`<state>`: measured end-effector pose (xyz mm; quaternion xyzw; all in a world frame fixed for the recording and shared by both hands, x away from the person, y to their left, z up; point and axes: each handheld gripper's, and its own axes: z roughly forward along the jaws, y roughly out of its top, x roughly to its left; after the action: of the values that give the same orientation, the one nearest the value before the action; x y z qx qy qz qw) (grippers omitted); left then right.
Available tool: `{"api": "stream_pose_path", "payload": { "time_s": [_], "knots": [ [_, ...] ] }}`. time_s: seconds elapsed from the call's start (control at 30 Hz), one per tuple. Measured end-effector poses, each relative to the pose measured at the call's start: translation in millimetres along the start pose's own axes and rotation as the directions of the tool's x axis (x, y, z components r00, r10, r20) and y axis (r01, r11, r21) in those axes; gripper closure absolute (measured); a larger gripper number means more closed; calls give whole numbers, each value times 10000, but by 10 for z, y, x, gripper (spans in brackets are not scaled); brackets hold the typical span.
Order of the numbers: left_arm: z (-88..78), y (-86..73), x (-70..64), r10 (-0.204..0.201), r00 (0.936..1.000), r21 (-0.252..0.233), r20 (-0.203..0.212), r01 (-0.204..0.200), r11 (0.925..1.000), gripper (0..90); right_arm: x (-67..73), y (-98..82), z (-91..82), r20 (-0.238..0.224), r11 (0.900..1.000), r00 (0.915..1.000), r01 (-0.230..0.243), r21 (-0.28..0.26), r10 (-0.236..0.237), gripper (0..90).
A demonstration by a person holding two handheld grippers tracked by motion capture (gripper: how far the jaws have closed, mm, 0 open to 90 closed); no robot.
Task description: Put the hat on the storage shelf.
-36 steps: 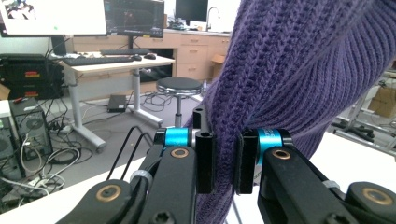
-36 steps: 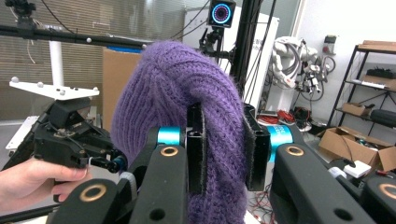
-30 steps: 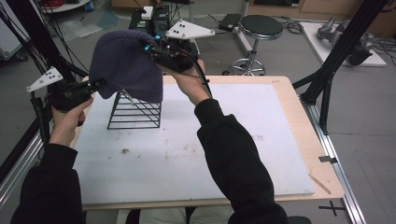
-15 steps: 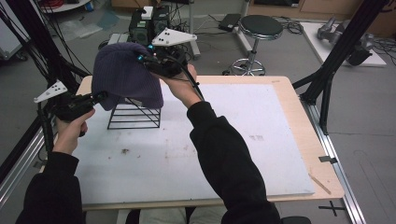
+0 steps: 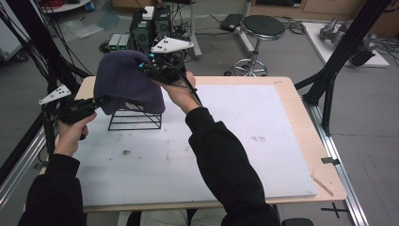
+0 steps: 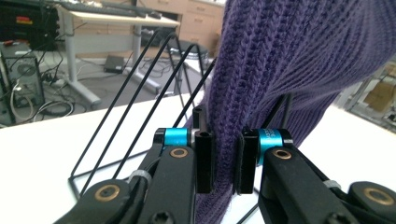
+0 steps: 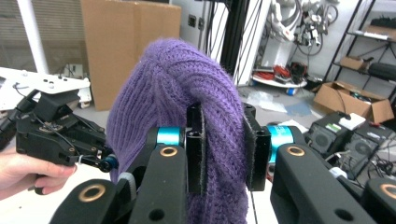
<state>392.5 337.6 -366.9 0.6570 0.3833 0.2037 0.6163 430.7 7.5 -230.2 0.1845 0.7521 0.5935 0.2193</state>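
A purple knitted beanie [image 5: 127, 82] hangs above the far left part of the table, draped over the top of a black wire rack [image 5: 135, 118] that stands on the white board [image 5: 244, 150]. From above, the hat hides most of the rack's upper wires and only the box-shaped base shows. The left gripper [image 5: 99, 100] comes in from the left at the hat's lower edge; the left gripper view makes the hold plain, its two black jaws pinched on a fold of the ribbed knit [image 6: 261, 74], with the rack's slanted wires [image 6: 140, 88] rising just behind and to the side. The right gripper [image 5: 147, 68] sits at the hat's upper right side, and the right gripper view shows its jaws closed on a thick bunch of the crown [image 7: 187, 88]. That same view also catches the left gripper [image 7: 105, 163] beyond the hat, held in a hand [image 7: 32, 175], plus cardboard boxes [image 7: 128, 42] and shelving in the room. The high view alone takes in the wooden table edge [image 5: 310, 127], a round stool [image 5: 262, 28] and computer cases [image 5: 149, 28] on the floor behind
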Motion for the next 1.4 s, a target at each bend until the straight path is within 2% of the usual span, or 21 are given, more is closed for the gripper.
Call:
{"api": "stream_pose_path", "payload": {
  "time_s": [0.17, 0.33, 0.4, 0.53, 0.9, 0.97, 1.03, 1.17, 1.27, 1.4],
  "knots": [
    [20, -26, 20, 40, 10000, 257, -71, -38, 9997, 819, 8, -36, 34, 84, 9998, 9999, -133, 115, 132, 751],
    [45, -91, 77, 16, 9998, 879, -183, 0, 9961, 817, 19, -148, 83, 161, 9987, 9994, -305, 411, 298, 751],
    [48, -141, 88, 68, 9997, 823, -237, -48, 9966, 817, 23, -183, 109, 175, 9970, 9990, -425, 643, 415, 751],
    [55, -209, 127, -76, 9996, 1005, -271, 103, 9949, 814, 42, -213, 164, 166, 9959, 9990, -439, 791, 427, 750],
    [79, -342, 182, -155, 9969, 1607, -777, 279, 9866, 812, 87, -369, 324, 501, 9798, 9929, -1143, 1638, 1074, 750],
    [79, -362, 194, -133, 9969, 1745, -780, 268, 9843, 810, 88, -429, 341, 627, 9778, 9918, -1207, 1710, 1114, 750],
    [87, -381, 202, -197, 9967, 1814, -784, 337, 9828, 810, 76, -492, 353, 692, 9715, 9892, -1401, 1911, 1291, 749],
    [112, -418, 220, -317, 9963, 1973, -805, 471, 9792, 804, 52, -574, 354, 693, 9694, 9870, -1555, 1898, 1448, 747],
    [137, -440, 222, -299, 9960, 2146, -839, 474, 9756, 795, 48, -601, 358, 713, 9684, 9871, -1548, 1954, 1434, 741],
    [139, -453, 227, -387, 9958, 2171, -825, 559, 9745, 790, 57, -602, 361, 703, 9698, 9881, -1479, 1938, 1366, 730]
  ]
}}
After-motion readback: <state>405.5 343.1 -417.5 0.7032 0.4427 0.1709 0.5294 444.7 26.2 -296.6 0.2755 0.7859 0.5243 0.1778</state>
